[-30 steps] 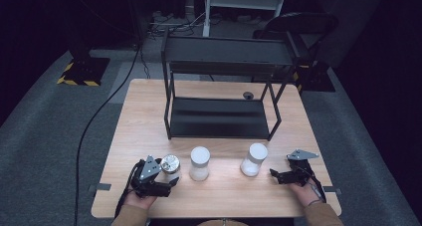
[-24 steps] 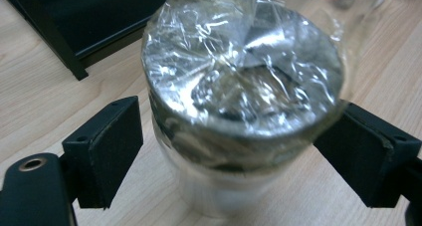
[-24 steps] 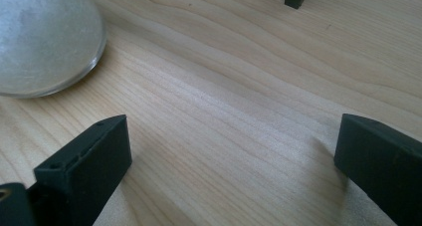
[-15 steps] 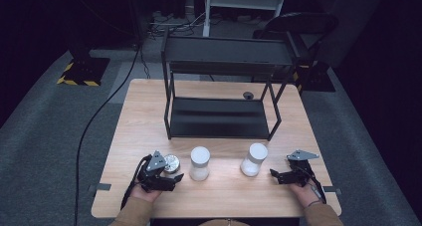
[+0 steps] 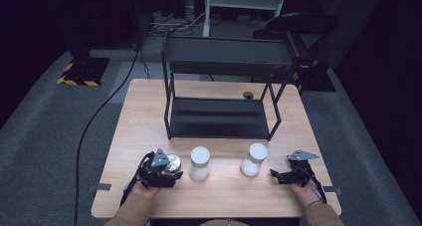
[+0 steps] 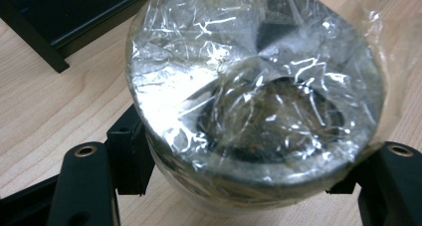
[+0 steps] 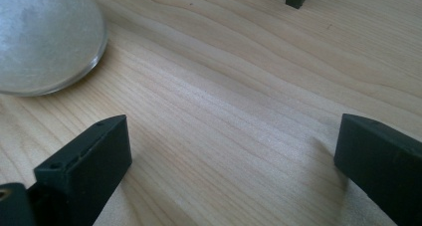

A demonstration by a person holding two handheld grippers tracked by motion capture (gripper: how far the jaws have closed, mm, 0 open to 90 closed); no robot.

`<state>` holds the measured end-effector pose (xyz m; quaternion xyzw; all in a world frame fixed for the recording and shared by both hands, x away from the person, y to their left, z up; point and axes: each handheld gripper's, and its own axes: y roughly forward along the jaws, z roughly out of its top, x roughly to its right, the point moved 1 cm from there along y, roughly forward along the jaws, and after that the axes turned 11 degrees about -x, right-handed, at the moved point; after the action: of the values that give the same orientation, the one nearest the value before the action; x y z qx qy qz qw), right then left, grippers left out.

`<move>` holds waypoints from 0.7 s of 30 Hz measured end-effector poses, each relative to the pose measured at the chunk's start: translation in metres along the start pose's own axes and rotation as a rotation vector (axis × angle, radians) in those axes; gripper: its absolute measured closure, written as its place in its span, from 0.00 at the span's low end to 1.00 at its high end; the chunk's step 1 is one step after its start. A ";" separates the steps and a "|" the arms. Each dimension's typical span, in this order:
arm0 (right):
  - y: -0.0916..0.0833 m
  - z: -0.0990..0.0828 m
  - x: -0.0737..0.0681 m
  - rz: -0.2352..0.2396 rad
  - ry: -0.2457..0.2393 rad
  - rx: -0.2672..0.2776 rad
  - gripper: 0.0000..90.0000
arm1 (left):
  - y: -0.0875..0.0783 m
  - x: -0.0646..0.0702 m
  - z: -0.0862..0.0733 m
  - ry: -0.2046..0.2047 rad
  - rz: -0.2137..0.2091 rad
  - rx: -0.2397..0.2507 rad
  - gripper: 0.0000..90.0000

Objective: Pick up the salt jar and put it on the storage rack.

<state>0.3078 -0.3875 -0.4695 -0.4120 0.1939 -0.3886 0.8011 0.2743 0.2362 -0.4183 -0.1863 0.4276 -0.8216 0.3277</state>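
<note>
glossy crinkled film on jar (image 6: 254, 86), matt wooden table (image 5: 149, 111).

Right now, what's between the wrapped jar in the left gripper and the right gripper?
In the high view, two white jars stand between the wrapped jar and the right gripper.

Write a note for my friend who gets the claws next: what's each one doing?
Left claw: shut on the film-wrapped jar, near the table's front left.
Right claw: open, nothing between its jaws, resting by the right white jar.
Middle white jar stands on the table.
Black rack: both shelves bare.
Done: wrapped jar gripped.
Left, probably: all three jars onto the rack.
</note>
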 end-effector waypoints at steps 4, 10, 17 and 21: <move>0.000 0.000 0.000 0.000 0.000 0.000 0.01 | -0.002 -0.001 0.008 0.012 0.002 -0.002 0.34; 0.000 0.000 0.000 0.001 -0.002 0.000 0.01 | -0.006 -0.003 0.014 0.009 -0.001 -0.001 0.34; 0.000 0.000 0.001 0.002 -0.002 0.000 0.01 | -0.010 -0.006 0.024 0.021 0.001 0.002 0.34; 0.000 0.000 0.000 0.002 -0.002 0.000 0.01 | -0.015 -0.008 0.030 0.025 0.005 0.005 0.34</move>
<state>0.3082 -0.3878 -0.4695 -0.4122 0.1934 -0.3875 0.8016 0.2918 0.2301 -0.3895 -0.1743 0.4300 -0.8241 0.3249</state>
